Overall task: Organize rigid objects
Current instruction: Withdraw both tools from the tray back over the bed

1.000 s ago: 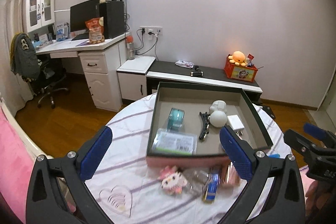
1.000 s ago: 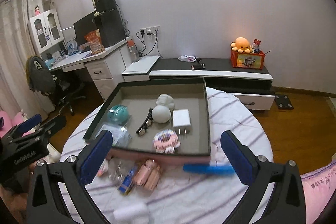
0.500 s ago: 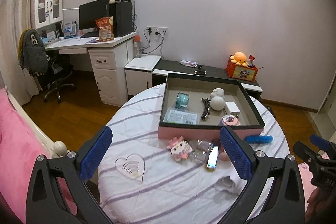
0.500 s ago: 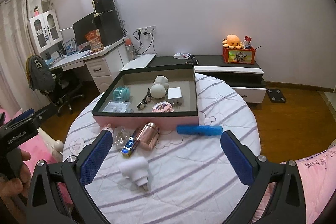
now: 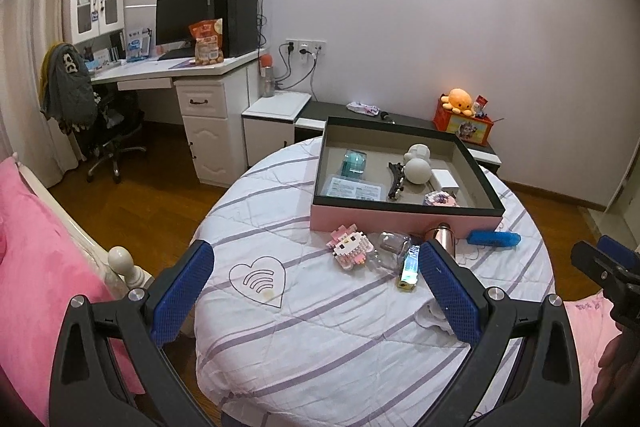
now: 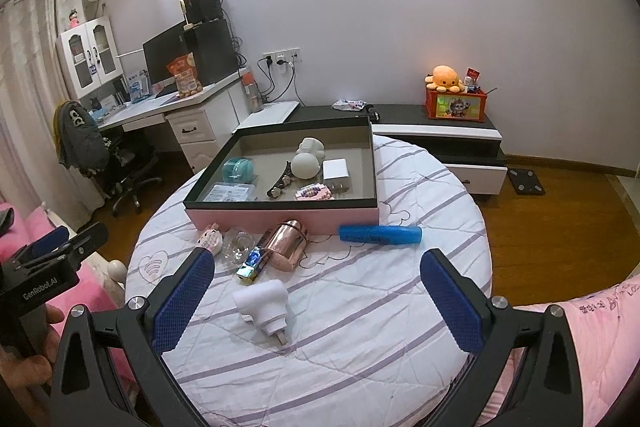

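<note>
A pink box with a dark rim sits on a round table and holds several small items. In front of it lie a pink block figure, a clear container, a shiny lighter, a rose-gold cup on its side, a blue tube and a white plug-like device. My left gripper and right gripper are both open and empty, held back above the table's near edge.
The round table has a white striped cover. A pink bed lies at the left. A white desk, an office chair and a low TV cabinet stand behind on the wooden floor.
Both grippers have pulled back and away from the box, so the whole table now shows. Both stay open and empty.
</note>
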A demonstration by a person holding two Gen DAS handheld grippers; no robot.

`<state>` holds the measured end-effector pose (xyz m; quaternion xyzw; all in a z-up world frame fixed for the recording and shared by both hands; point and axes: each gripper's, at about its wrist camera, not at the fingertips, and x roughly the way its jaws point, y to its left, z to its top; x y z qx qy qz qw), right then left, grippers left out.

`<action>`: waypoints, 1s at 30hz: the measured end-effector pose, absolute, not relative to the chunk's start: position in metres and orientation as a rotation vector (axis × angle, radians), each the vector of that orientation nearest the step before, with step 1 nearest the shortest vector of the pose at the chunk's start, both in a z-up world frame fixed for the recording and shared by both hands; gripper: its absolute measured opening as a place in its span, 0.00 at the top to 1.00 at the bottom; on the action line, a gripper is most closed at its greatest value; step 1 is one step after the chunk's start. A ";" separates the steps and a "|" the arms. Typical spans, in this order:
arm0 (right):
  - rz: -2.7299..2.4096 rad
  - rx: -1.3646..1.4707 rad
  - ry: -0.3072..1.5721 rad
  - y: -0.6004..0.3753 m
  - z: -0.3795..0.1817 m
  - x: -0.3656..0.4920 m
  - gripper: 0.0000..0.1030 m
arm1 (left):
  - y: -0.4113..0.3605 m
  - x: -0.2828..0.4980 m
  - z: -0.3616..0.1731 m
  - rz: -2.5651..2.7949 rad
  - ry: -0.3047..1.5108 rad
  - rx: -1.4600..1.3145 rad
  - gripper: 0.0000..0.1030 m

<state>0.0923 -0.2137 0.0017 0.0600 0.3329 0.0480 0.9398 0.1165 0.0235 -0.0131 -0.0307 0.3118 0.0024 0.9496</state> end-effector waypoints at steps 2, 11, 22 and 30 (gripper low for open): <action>0.096 0.123 0.682 -0.214 0.002 0.092 0.00 | 0.022 0.116 -0.013 0.001 0.635 -0.060 0.00; 0.088 0.127 0.688 -0.217 0.000 0.092 0.00 | 0.019 0.117 -0.017 -0.005 0.649 -0.058 0.00; 0.087 0.129 0.696 -0.218 -0.002 0.094 0.00 | 0.020 0.122 -0.021 -0.008 0.664 -0.060 0.00; 0.092 0.127 0.722 -0.217 -0.013 0.099 0.00 | 0.017 0.126 -0.030 -0.014 0.678 -0.055 0.00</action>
